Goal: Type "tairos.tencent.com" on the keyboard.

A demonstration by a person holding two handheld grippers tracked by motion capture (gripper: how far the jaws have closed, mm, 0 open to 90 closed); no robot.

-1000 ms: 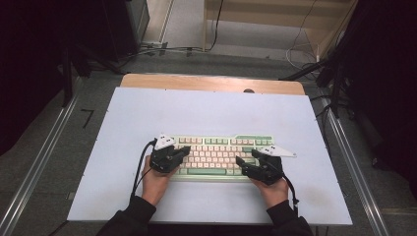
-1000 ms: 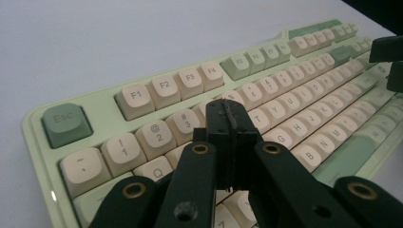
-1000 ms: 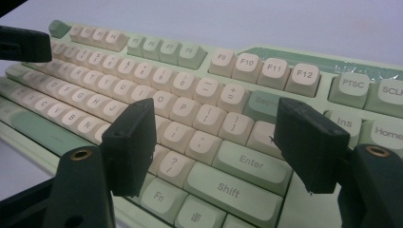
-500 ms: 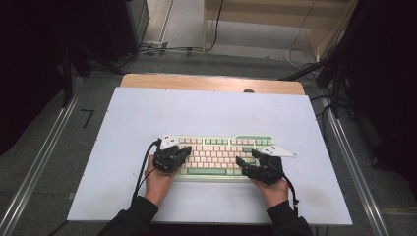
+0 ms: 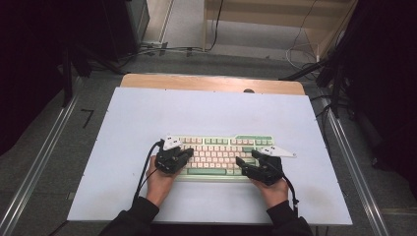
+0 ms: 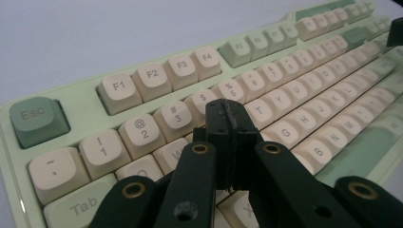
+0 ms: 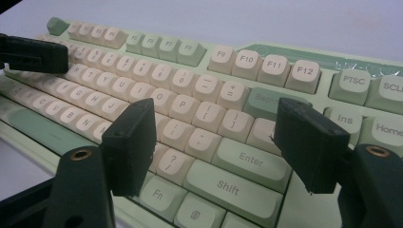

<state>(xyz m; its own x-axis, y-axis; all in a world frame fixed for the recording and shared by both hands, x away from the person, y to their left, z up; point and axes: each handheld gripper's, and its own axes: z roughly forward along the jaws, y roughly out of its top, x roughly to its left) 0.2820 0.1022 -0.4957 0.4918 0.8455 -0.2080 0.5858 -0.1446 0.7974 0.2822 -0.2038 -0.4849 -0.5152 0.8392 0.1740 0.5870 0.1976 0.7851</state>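
A pale green keyboard (image 5: 221,147) with cream keys lies across the near middle of the white table top (image 5: 211,113). My left gripper (image 5: 189,153) hovers over the keyboard's left end, jaws shut with nothing between them. In the left gripper view its closed tips (image 6: 227,113) sit just above the number and letter rows of the keyboard (image 6: 157,76). Over the right end my right gripper (image 5: 247,157) stands open. In the right gripper view its jaws (image 7: 216,121) straddle the keys around Enter on the keyboard (image 7: 142,71), holding nothing. The left gripper (image 7: 33,54) shows there at the upper left.
A wooden strip (image 5: 211,82) borders the table's far edge. Metal rails (image 5: 44,157) run along both sides of the table. Cables and dark stands crowd the floor beyond. A hand holds each gripper from the near edge.
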